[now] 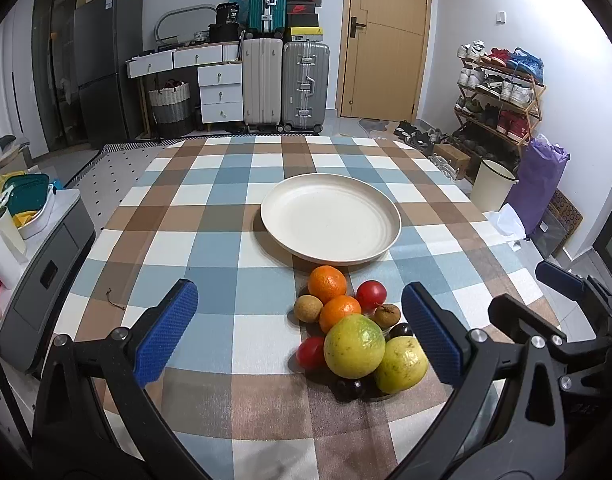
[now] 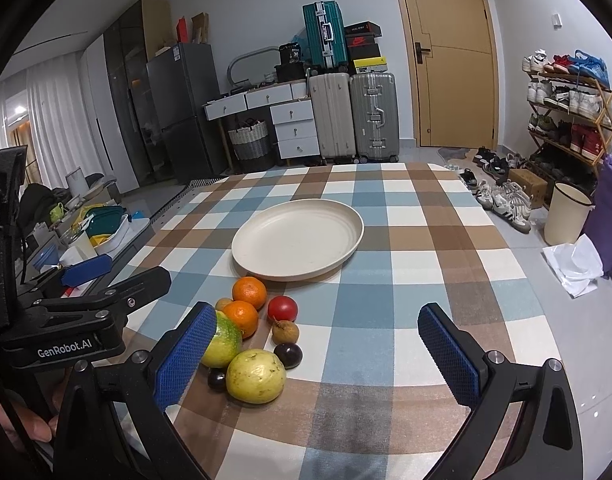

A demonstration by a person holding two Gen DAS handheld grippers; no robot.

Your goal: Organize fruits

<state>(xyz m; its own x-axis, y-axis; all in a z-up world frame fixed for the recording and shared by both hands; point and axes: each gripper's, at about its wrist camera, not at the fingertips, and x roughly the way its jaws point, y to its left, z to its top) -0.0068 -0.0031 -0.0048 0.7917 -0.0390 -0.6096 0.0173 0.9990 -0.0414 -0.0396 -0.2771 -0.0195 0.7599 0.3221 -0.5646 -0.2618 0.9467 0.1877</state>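
Note:
A pile of fruit lies on the checked tablecloth just in front of an empty cream plate [image 1: 329,222] [image 2: 298,240]. It holds two oranges [image 1: 327,284] [image 2: 249,292], two yellow-green guavas [image 1: 354,346] [image 2: 256,376], red tomatoes [image 1: 371,295] [image 2: 282,308], small brown fruits [image 1: 307,308] [image 2: 285,331] and dark plums [image 1: 349,389] [image 2: 288,355]. My left gripper [image 1: 302,336] is open, its fingers on either side of the pile, nothing held. My right gripper [image 2: 317,354] is open beside the pile, its left finger [image 2: 186,356] in front of one guava.
The table's right edge drops to a floor with shoes, a cream bin [image 2: 565,220] and a purple bag [image 1: 541,188]. A grey cabinet with containers [image 1: 30,240] stands left of the table. Suitcases [image 1: 286,80] and a door [image 1: 385,40] are far behind.

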